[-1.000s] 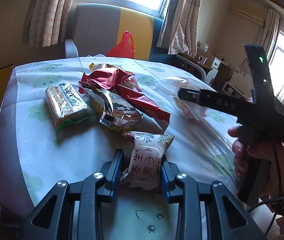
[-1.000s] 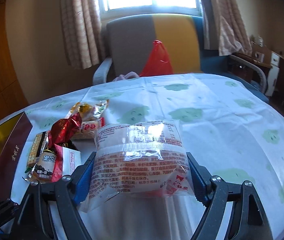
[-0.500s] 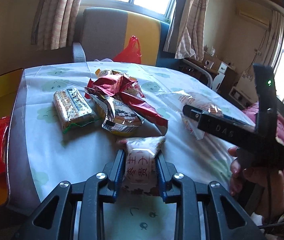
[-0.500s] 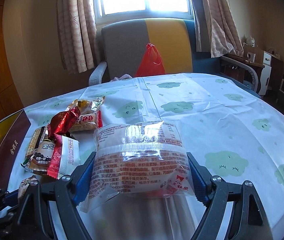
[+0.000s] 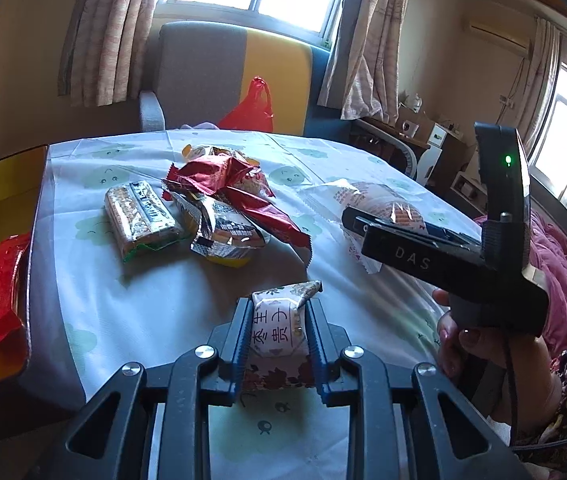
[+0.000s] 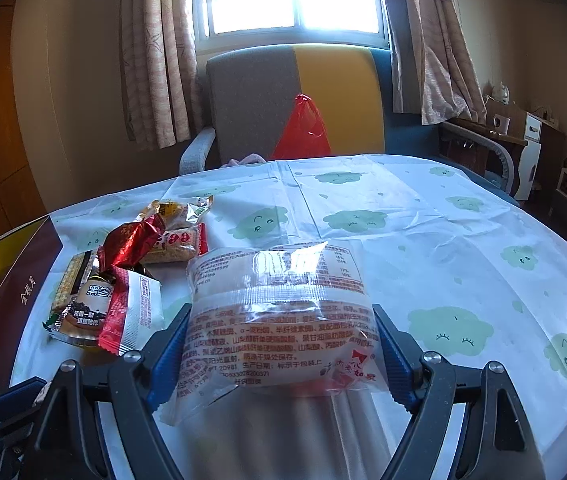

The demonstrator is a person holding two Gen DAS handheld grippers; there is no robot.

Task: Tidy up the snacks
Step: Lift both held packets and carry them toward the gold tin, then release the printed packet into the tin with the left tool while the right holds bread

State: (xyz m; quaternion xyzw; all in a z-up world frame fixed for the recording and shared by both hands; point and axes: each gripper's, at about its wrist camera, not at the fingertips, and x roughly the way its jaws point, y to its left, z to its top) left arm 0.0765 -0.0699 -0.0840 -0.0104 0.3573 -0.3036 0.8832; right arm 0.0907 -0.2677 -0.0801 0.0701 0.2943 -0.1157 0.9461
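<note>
Left wrist view alone shows the closing left gripper (image 5: 278,334) pinching a small white floral-printed snack packet (image 5: 279,330). Right wrist view shows the right gripper (image 6: 281,354), jaws wide, clasping a clear plastic red-lettered bread bag (image 6: 279,320) between its pads.

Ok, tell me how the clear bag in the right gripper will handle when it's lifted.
The clear bag is probably light and soft: thin film around one bun-like cake. Its loose corners jut past the pads, so they will likely flop. The glossy film may slide in the right gripper, and a hard squeeze could crush what is inside.

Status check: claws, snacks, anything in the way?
Left claw closing on floral packet. Right claw clamps clear-wrapped pastry. Snack pile ahead, nothing blocking.
</note>
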